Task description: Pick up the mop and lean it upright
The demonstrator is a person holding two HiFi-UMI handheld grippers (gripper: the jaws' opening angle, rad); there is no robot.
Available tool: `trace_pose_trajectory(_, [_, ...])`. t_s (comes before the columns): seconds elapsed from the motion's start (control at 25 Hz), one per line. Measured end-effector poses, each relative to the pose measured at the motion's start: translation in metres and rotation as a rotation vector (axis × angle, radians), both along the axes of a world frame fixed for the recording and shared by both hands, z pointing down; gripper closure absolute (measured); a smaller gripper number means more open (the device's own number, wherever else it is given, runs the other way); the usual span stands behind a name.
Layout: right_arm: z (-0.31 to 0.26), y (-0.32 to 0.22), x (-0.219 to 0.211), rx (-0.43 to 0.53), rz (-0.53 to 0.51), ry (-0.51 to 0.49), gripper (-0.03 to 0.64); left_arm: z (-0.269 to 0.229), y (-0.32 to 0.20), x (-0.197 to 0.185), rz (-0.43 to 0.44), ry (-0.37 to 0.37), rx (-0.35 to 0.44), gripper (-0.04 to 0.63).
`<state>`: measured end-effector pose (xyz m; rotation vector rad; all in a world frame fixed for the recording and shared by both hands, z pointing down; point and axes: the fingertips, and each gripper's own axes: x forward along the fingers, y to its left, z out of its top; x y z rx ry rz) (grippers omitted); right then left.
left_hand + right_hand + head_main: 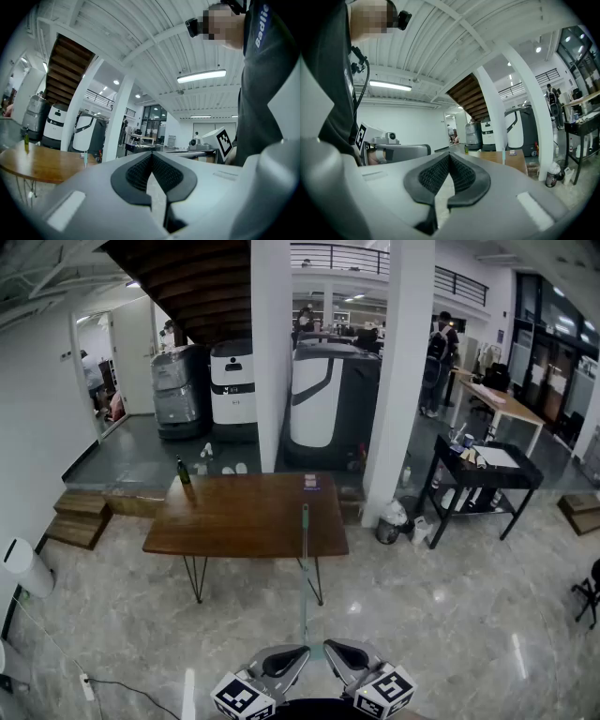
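Observation:
The mop point(305, 563) shows as a thin pale-green pole standing upright against the front edge of the wooden table point(216, 531); its head is hidden behind my grippers. My left gripper point(284, 662) and right gripper point(349, 656) sit side by side at the bottom of the head view, well short of the pole, both shut and empty. The pole's top appears in the left gripper view point(86, 157), left of the shut left gripper point(151, 157). In the right gripper view the pole point(503, 156) stands right of the shut right gripper point(449, 157).
A green bottle point(184, 471) and a small pink item point(311, 482) stand on the table. White pillars point(398, 381) rise behind it, with a bin point(390, 524) and a black cart point(483, 474) to the right. Wooden steps point(80, 517) lie at the left.

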<state>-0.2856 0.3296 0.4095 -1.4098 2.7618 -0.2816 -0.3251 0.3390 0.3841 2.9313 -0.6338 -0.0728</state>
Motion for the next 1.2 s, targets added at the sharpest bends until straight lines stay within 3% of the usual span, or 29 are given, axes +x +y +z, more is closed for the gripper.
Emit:
trace_pose_trajectory(0.68, [0.006,-0.003,0.008,-0.017,0.003,-0.052,0.612,0.006,-0.002,0.006,0.001,-0.005,-0.008,0.58])
trace_pose_trajectory(1.2, [0.012,-0.007,0.03,-0.041,-0.024,-0.074,0.612,0.015,-0.005,0.025,-0.046,-0.029,-0.034,0.578])
